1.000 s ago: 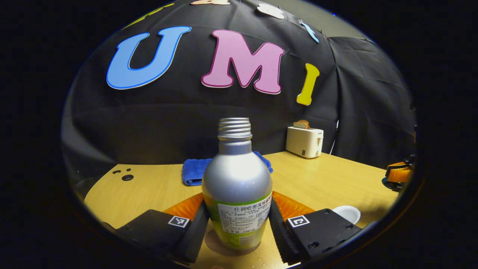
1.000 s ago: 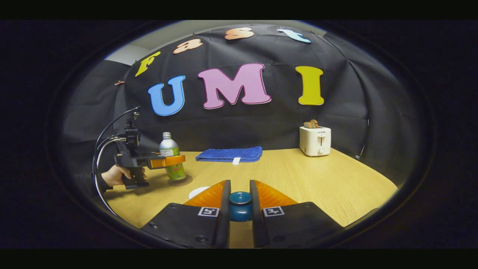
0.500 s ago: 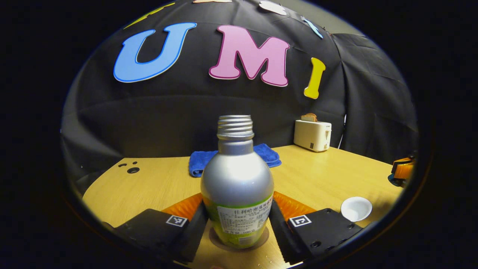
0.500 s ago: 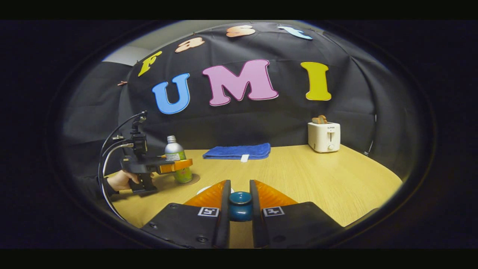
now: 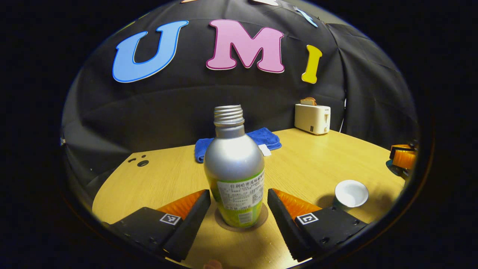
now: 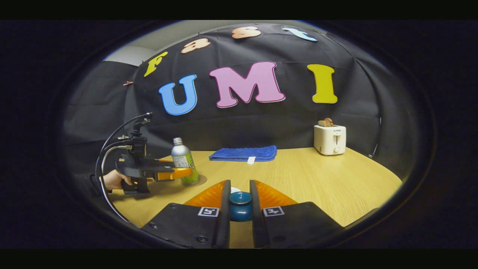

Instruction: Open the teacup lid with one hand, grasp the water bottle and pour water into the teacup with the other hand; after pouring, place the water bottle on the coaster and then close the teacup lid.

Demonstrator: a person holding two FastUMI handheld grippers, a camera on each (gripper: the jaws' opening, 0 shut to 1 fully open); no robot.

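- in the left gripper view, the water bottle (image 5: 234,168) stands up straight on a round brown coaster (image 5: 261,220) on the wooden table (image 5: 310,164).
- the bottle is silver on top, with a green band and a white label low down. its top has no cap.
- the left gripper (image 5: 239,209) is wide open. its two fingers sit on each side of the bottle, with a gap on each side, so they do not touch it.
- to the right of the bottle sits the white teacup (image 5: 351,193). it is open on top. you cannot tell from here if there is water in it.
- at the back of the table lies a blue towel (image 5: 263,136) folded flat, and a white toaster (image 5: 312,118) with bread sticking out of it.
- at the far right edge of this view, a bit of the right gripper (image 5: 402,158) peeks in.
- in the right gripper view, the right gripper (image 6: 240,203) is closed tight on the teacup lid (image 6: 240,205). both fingers press on the dark blue knob.
- a little white bit of the teacup shows just behind the lid, between the fingers.
- far off on the left of that view, a hand (image 6: 112,179) holds the left gripper next to the water bottle, which is on its coaster.
- the blue towel and the toaster show at the back of the table there too.
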